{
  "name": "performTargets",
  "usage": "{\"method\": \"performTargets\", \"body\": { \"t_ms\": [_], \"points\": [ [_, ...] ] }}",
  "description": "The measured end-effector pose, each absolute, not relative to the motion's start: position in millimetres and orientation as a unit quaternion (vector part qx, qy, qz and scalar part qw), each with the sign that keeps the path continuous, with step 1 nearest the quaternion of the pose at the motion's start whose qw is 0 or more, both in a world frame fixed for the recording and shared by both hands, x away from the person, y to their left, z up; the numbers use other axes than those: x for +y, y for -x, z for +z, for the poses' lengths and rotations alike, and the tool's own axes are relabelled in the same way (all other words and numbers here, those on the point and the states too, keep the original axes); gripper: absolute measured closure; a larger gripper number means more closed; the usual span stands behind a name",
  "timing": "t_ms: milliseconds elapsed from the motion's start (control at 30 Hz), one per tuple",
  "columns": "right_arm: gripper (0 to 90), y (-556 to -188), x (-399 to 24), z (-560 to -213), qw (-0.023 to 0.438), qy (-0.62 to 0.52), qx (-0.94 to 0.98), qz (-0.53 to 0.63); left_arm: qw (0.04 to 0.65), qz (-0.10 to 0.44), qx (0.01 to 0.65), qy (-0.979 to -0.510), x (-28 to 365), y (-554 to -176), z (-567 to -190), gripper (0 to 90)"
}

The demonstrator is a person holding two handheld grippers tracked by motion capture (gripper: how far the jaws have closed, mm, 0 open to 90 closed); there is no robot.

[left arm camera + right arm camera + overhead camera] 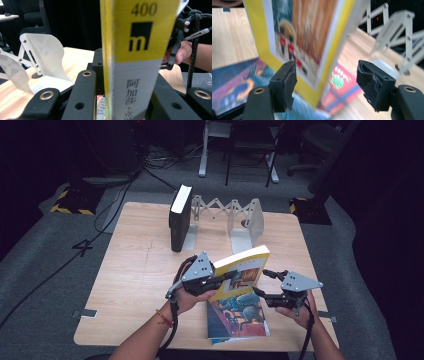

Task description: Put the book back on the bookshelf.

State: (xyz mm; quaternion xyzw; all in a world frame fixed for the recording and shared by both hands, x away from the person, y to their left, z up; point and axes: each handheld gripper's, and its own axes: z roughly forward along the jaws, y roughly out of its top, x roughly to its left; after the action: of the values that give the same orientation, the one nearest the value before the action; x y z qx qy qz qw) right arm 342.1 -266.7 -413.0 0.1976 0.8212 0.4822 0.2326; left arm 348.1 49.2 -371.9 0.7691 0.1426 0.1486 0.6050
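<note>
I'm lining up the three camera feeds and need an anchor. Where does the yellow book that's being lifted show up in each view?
High view: the yellow book stands tilted at centre, gripped by the left tongs, above a colourful book lying flat.
Left gripper view: its yellow and grey spine fills the centre, upright between the black jaws.
Right gripper view: its cover and yellow edge hang at upper centre, between the open right tongs.
Shared landmark: the white folding book rack.

I am working at a light wooden table [135, 285]. A colourful book [239, 317] is lying flat near its front edge, while a black book [179, 220] is standing against a white expanding rack [235, 215] at the back.
</note>
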Motion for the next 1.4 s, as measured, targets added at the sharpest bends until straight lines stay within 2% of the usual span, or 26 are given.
{"method": "performTargets", "body": {
  "t_ms": [533, 833, 1400],
  "points": [
    [28.0, -341, -352, -457, 0.221, -0.345, 0.806, 0.428, 0.603, 0.163, 0.156, -0.765, 59, -354, -368, 75.0],
    [26.0, -352, -360, -474, 0.22, -0.373, 0.808, 0.4, 0.602, 0.185, 0.177, -0.756, 74, -357, -367, 75.1],
    [24.1, -361, -355, -498, 0.216, -0.385, 0.82, 0.363, 0.595, 0.235, 0.262, -0.723, 123, -374, -373, 75.1]
  ]
}}
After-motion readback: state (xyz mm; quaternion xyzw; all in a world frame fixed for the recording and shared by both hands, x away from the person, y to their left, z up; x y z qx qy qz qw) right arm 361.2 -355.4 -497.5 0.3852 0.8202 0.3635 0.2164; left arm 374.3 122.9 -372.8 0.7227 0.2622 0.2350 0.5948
